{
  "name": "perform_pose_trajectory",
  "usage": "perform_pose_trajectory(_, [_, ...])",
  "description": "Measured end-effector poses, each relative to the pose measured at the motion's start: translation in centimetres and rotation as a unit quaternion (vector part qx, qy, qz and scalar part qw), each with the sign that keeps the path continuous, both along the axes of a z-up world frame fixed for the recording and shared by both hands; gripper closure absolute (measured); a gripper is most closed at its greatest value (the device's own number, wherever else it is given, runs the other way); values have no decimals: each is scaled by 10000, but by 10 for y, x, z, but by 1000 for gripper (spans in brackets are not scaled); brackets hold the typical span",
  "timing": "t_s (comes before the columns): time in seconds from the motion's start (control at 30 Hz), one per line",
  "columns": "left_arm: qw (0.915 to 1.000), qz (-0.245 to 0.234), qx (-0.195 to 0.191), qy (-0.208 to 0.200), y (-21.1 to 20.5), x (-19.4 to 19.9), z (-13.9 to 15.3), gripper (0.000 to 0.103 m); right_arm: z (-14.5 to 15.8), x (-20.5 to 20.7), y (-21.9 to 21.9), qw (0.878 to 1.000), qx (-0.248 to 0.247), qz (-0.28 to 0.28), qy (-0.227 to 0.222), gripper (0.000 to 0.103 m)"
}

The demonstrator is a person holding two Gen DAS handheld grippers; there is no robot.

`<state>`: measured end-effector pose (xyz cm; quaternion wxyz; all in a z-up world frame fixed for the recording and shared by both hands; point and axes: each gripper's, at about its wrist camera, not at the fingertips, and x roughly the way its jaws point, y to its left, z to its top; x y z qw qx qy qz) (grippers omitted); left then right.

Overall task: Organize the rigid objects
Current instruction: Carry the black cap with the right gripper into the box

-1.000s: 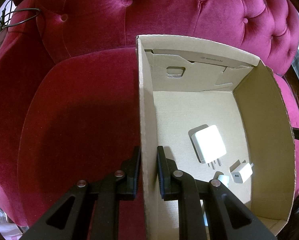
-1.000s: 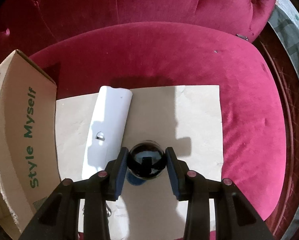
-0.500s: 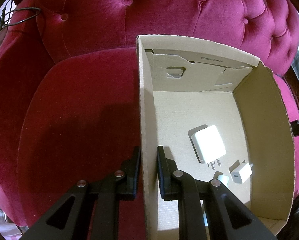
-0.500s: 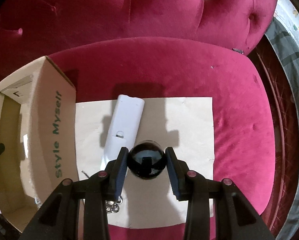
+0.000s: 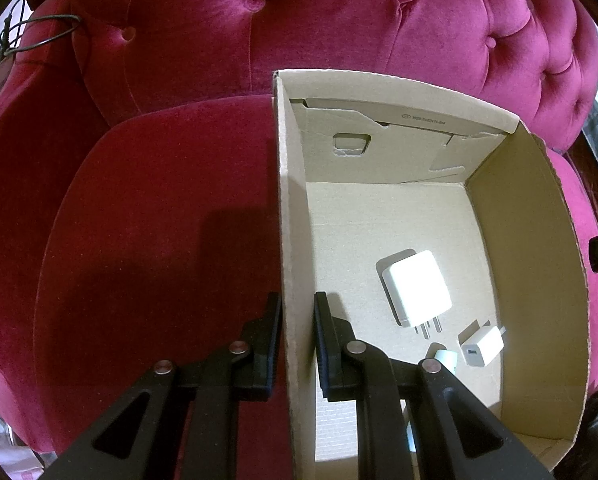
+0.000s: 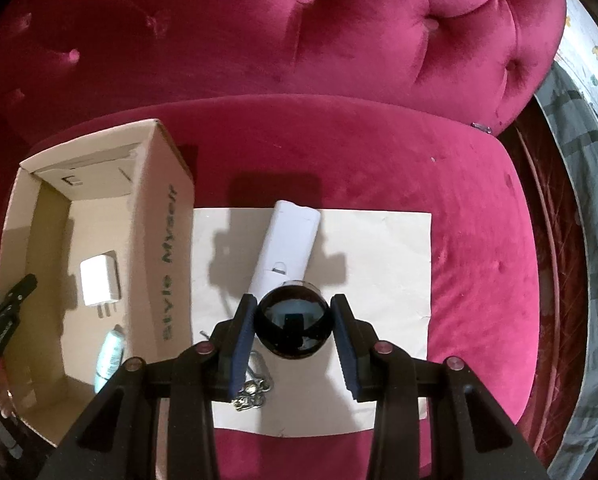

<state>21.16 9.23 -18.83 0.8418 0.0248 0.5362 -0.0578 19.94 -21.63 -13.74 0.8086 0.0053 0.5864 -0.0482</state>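
A: Surface?
B: Crimson tufted velvet sofa [image 6: 379, 152]; beige paper sheet [image 6: 383, 264] on seat.
A: Containers?
B: Open cardboard box [image 5: 531, 240], left tool [image 5: 297, 316] pinching its wall; white chargers [image 5: 417, 288] inside.
A: Task's thing?
B: Dark glossy ball [image 6: 293, 324] pinched in right tool [image 6: 293, 334] above sheet; white remote [image 6: 285, 252] pointing away, tilted right.

A crimson velvet sofa [image 6: 379, 168] carries a cardboard box [image 6: 167, 232] beside a paper sheet [image 6: 383, 264].
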Motion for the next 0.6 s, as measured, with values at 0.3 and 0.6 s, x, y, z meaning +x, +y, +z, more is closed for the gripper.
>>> perform_pose_trajectory(0.3, [10000,2,-11,4,0,0,0,87,20,-4,28,9997,60,235,-32,63])
perform_pose_trajectory(0.6, [10000,2,-27,9,0,0,1,87,40,-9,66,9979,99,619,-140,63])
